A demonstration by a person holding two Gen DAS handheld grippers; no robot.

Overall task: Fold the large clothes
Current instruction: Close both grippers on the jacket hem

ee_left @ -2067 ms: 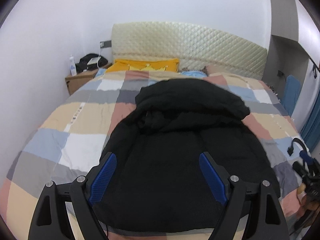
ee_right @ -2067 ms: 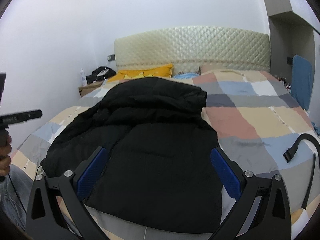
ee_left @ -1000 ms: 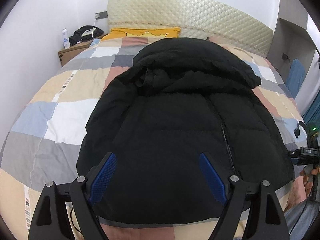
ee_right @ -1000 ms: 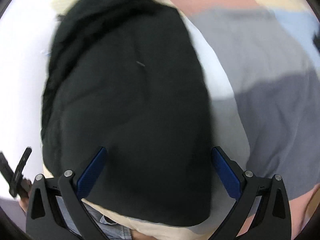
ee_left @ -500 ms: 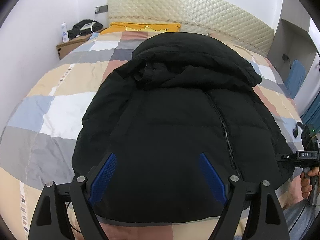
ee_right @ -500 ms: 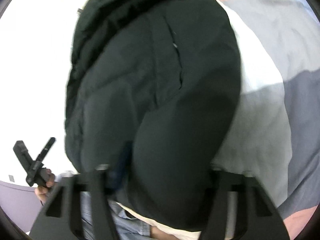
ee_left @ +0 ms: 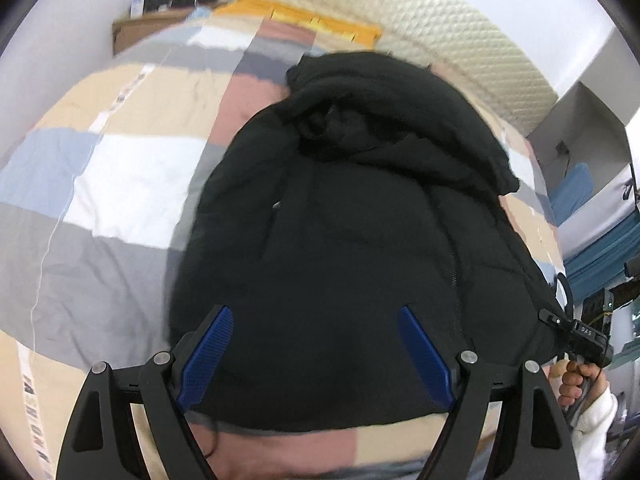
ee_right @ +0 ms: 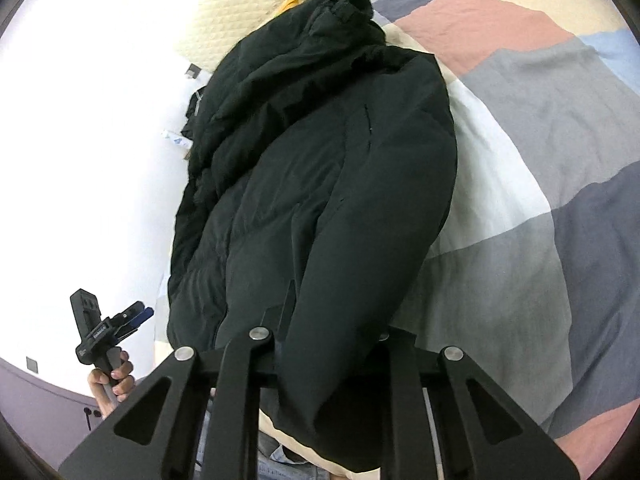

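Observation:
A black hooded puffer jacket lies front up on the checked quilt, hood toward the headboard. My left gripper hovers open over the jacket's lower hem, its blue pads clear of the fabric. In the right wrist view the jacket has its near right edge bunched up between the fingers of my right gripper. Those jaws are closing on the fabric and hold it raised off the quilt. The pads are hidden by the cloth. Each gripper shows in the other's view, held by a hand.
A quilted cream headboard and a yellow pillow stand at the far end of the bed. A nightstand with a bottle is at the far left. Blue fabric hangs by the wall on the right.
My right gripper's jaws went from wide open over the jacket's edge to closed on it, and the fabric rose. My left gripper tilted and shifted toward the jacket's lower left, still open.

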